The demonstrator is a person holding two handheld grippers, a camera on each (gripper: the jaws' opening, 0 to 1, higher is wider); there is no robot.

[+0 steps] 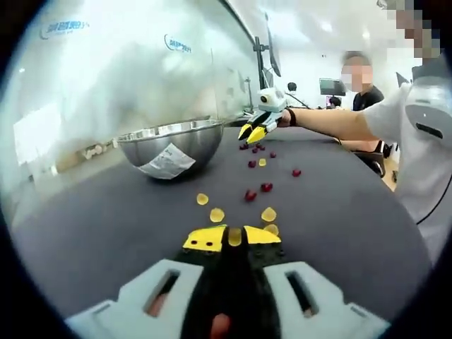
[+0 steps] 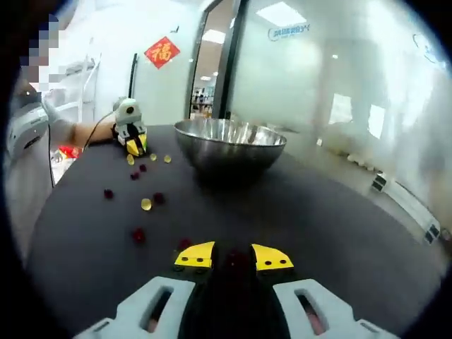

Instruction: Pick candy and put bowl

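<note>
Left gripper view puts the left gripper [image 1: 234, 236] low over the dark worktop [image 1: 106, 233], its yellow tips nearly together with a yellow candy [image 1: 234, 237] pinched between them. From there the steel bowl [image 1: 169, 145] lies at about eleven o'clock, well apart, its open mouth facing up; a paper label hangs on its near wall. More candies are strewn ahead between twelve and one o'clock, yellow ones just beside the tips, red ones [image 1: 266, 187] farther on.

Right gripper view has the right gripper [image 2: 233, 260] on the opposite side of the bowl [image 2: 229, 145], which sits near twelve o'clock. Its tips stand a little apart with something dark red between them, likely a candy, though I cannot tell whether it is clamped. Loose candies [image 2: 146, 204] lie at ten to eleven o'clock.

The candies are small rounded drops with no clear long axis or heading. Both grippers look about equally far from the bowl, so neither is clearly nearer.
</note>
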